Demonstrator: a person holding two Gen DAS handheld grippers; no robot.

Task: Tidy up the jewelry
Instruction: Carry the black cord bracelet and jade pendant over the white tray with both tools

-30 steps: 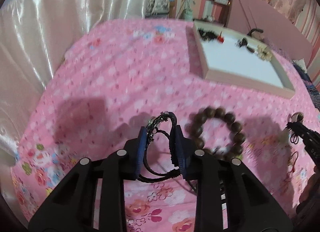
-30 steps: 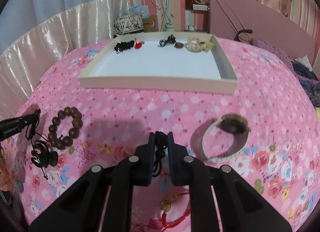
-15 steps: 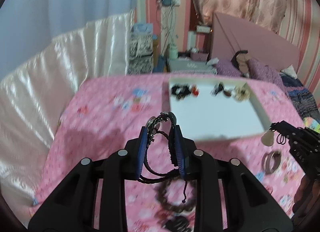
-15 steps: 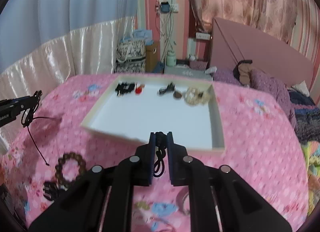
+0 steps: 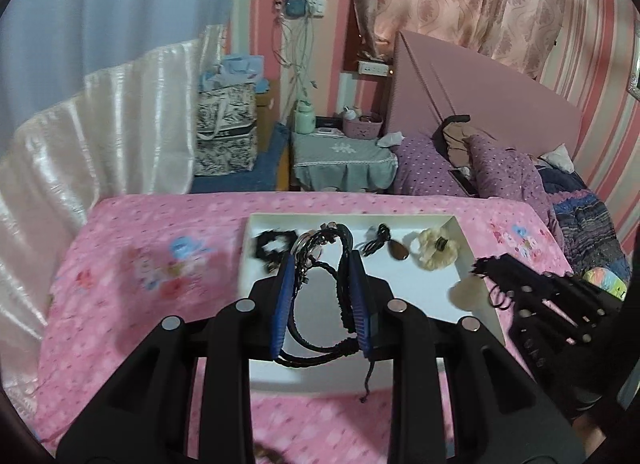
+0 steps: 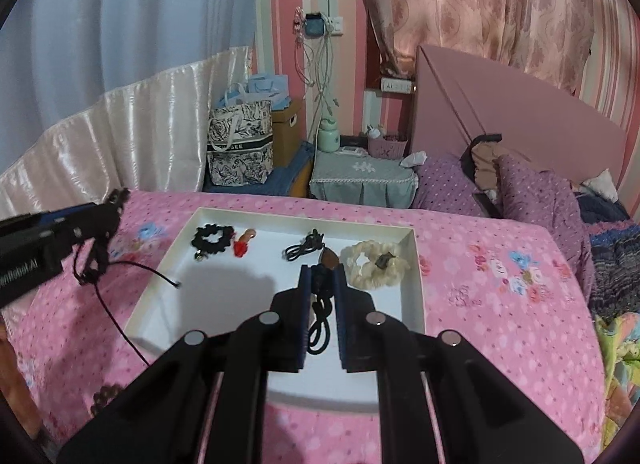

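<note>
I have both grippers over the near half of the shallow white rectangular tray (image 6: 416, 264), which lies on the pink flower-print bedspread (image 6: 500, 304). The tray's raised rim runs all round. Its near and middle floor is bare white; the jewelry already in it sits in a row along the far wall: a black frilly scrunchie (image 6: 212, 238), a small red and tan charm (image 6: 243, 246), a black cord with a brown teardrop pendant (image 6: 306, 250), and a cream frilly scrunchie (image 6: 374, 264).

My left gripper (image 5: 322, 304) is clamped on a bundle of black braided cord bracelets with metal charms (image 5: 320, 256). The bundle stands on edge between the blue pads, its loop running near to far, with one loose end hanging toward me.

My right gripper (image 6: 322, 316) is pinched tight on a thin black necklace cord (image 6: 320, 328), which runs lengthwise along the fingers and loops down at the near end. In the left view a pale round pendant (image 5: 464, 294) hangs from it at the tray's right rim.

White lettering on the left gripper's side in the right view reads partly "AI"; the rest is unclear. A floral tote bag (image 6: 240, 148) beyond the bed carries a band of letters ending "GEE".
</note>
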